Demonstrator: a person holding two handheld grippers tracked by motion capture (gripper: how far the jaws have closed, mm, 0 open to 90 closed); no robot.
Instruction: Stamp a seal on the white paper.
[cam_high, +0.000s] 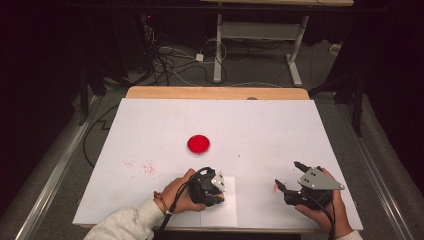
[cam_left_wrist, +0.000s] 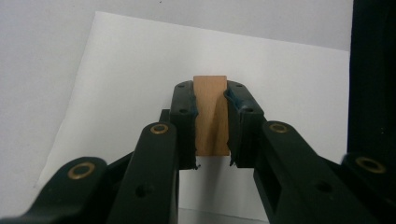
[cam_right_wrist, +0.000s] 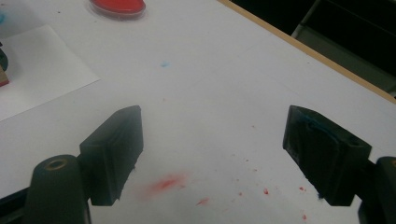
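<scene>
Two grippers low over the white desk, near its front edge. Left gripper (cam_high: 216, 192) at front centre, jaws clamped on a wooden block (cam_left_wrist: 211, 114), pointed down at a paper sheet (cam_high: 227, 212) that reaches the front edge. Block upright between the pads in the left gripper view, its tan face clear of the jaws at top and bottom, white sheet (cam_left_wrist: 130, 70) beneath and behind it. Cannot tell whether block touches sheet. Left hand (cam_high: 175, 192) wrapped round the gripper body, pale sleeve (cam_high: 125, 222) entering from the front edge, cable trailing back along the wrist.

Right gripper (cam_high: 287, 175) toward the front right corner, jaws wide apart with nothing between them, only bare desk (cam_right_wrist: 224, 93) and a red smear (cam_right_wrist: 163, 183) in the gap. Right hand (cam_high: 327, 212) behind it at the front edge, grey plate on top.

Red dish (cam_high: 199, 144) near the desk's middle, well apart from both grippers; seen also at the top of the right gripper view (cam_right_wrist: 117, 7). Red specks (cam_high: 145, 167) scattered left of centre. Wooden strip (cam_high: 215, 92) along the far edge.
</scene>
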